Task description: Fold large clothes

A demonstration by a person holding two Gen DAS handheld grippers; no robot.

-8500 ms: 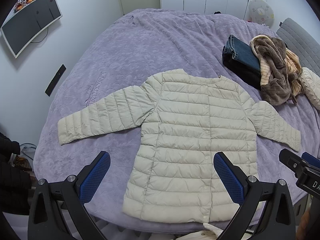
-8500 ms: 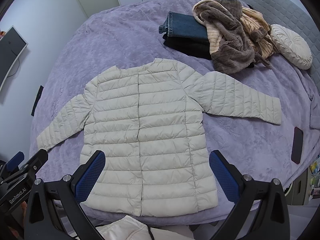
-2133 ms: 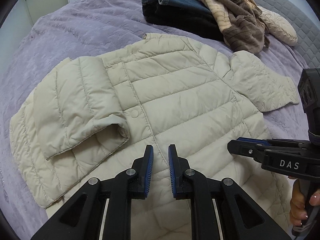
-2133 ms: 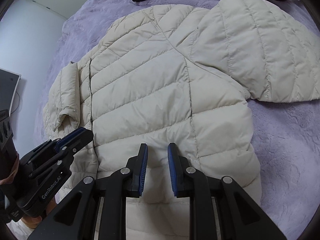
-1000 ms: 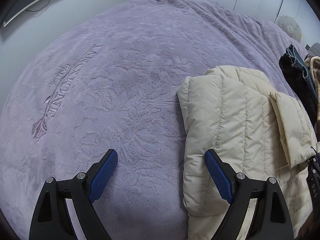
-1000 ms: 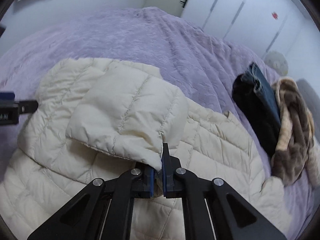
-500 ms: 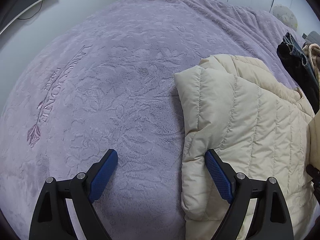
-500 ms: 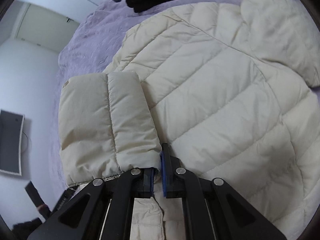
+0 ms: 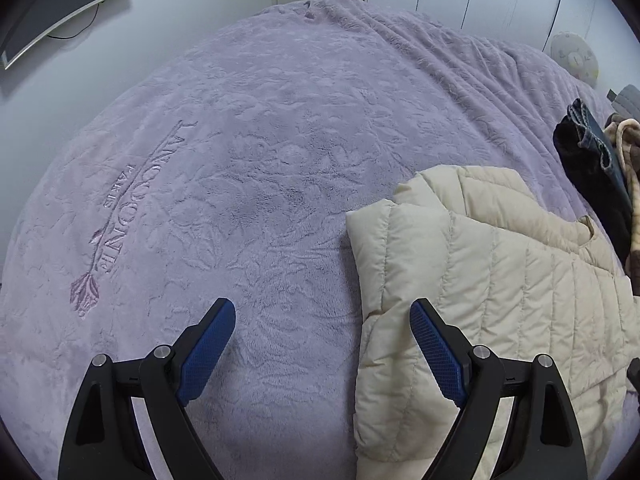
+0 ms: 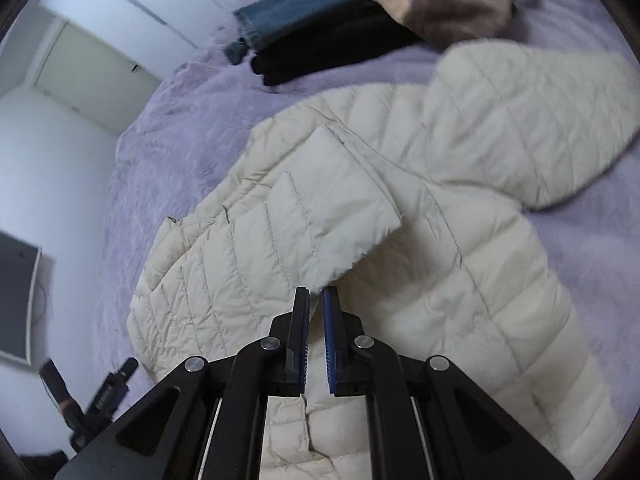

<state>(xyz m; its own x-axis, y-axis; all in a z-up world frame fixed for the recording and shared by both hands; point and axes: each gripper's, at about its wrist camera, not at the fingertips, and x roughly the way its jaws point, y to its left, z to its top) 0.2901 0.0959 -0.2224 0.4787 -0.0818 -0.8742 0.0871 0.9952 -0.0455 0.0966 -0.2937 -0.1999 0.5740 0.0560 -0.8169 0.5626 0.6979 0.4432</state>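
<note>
Cream quilted nylon fills most of what we see: the puffer jacket point(image 10: 420, 264) lies flat on the purple plush bedspread point(image 9: 240, 160), with one sleeve point(image 10: 320, 220) brought in across the chest so the outline narrows toward a rectangle. The other sleeve point(image 10: 532, 120) juts out to the side, not yet folded, so we judge the fold about half begun. Our right gripper point(image 10: 316, 300) hovers at the cuff of the folded sleeve with its blue pads almost together; a narrow gap shows between them and no fabric is in it, so it grips nothing. Our left gripper point(image 9: 322, 344) hangs spread wide beside the folded edge, one finger over bare bedspread, the other over the jacket, grasping nothing. The shell looks slick and puffy, likely to spring back. Folded jeans point(image 10: 288, 12) and dark clothes point(image 10: 332, 48) sit beyond the collar.
</note>
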